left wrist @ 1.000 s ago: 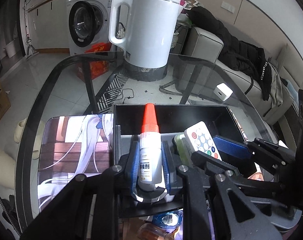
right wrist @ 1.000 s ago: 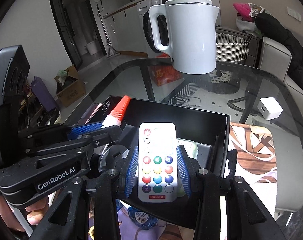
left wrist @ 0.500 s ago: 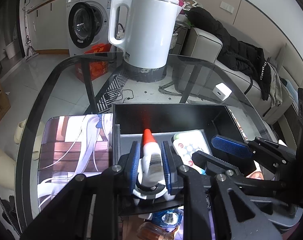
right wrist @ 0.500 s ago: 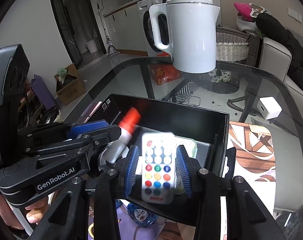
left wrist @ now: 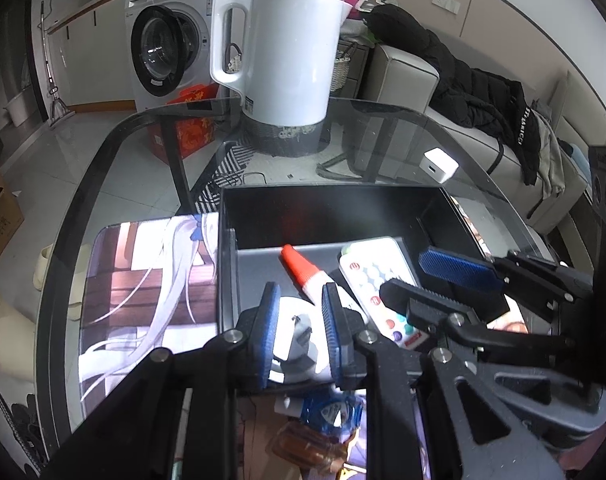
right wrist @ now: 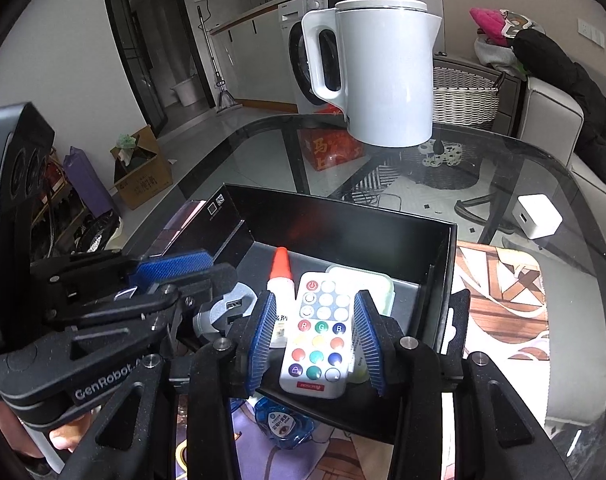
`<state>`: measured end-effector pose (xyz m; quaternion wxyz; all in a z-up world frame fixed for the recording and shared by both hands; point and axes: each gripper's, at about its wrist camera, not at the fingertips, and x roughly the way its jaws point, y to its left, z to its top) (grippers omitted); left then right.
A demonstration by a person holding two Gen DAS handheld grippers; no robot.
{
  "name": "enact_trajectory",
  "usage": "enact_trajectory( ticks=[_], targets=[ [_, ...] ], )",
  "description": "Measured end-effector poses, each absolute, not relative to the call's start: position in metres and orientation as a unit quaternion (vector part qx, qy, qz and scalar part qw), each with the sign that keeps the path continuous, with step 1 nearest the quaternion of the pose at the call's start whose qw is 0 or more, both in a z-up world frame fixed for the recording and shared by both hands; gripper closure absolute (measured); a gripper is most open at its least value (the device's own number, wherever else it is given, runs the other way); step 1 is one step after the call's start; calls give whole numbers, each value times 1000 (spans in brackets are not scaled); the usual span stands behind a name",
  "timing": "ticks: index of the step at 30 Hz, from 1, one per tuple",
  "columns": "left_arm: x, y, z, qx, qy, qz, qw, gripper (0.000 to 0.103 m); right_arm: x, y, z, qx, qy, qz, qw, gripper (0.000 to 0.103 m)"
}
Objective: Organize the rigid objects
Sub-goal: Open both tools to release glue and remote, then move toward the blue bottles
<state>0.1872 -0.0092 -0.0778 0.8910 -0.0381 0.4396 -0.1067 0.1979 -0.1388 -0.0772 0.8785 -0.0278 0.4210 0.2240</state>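
A black open box point(left wrist: 331, 208) point(right wrist: 343, 216) sits on the glass table. Inside it lie a glue bottle with a red cap point(left wrist: 303, 270) point(right wrist: 281, 272), a white remote with coloured buttons point(left wrist: 377, 276) point(right wrist: 319, 340), a pale green case point(right wrist: 377, 284) under the remote, and a silver-white plug adapter point(left wrist: 297, 336) point(right wrist: 223, 312). My left gripper point(left wrist: 299, 336) is open over the adapter, the glue bottle lying free beside its right finger. My right gripper point(right wrist: 315, 344) is open, its blue pads either side of the remote, apart from it.
A white electric kettle point(left wrist: 287, 52) point(right wrist: 379, 76) stands at the table's far side. A white charger cube point(left wrist: 439, 165) point(right wrist: 537, 216) lies far right. Printed mats point(left wrist: 151, 280) point(right wrist: 503, 292) flank the box. A blue-capped bottle point(left wrist: 331, 412) point(right wrist: 283, 424) lies below the box's near edge.
Both grippers opened. The glue bottle left the left gripper and now lies tilted in the box. The remote left the right gripper and rests in the box.
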Motion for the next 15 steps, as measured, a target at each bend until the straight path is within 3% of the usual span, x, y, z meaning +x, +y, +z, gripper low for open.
enact_trajectory(
  ticks=[4, 8, 10, 15],
  targets=[
    [179, -5, -75, -49, 438, -100, 892, 83, 195, -138, -77, -31, 420, 226, 879, 60],
    [170, 0, -65, -44, 419, -96, 902, 80, 187, -143, -69, -20, 401, 224, 888, 42],
    [165, 4, -62, -50, 418, -94, 902, 73, 182, -147, -62, -14, 388, 224, 894, 42],
    [147, 9, -53, -59, 419, -101, 901, 73, 168, -151, -52, -30, 373, 222, 900, 42]
  ],
)
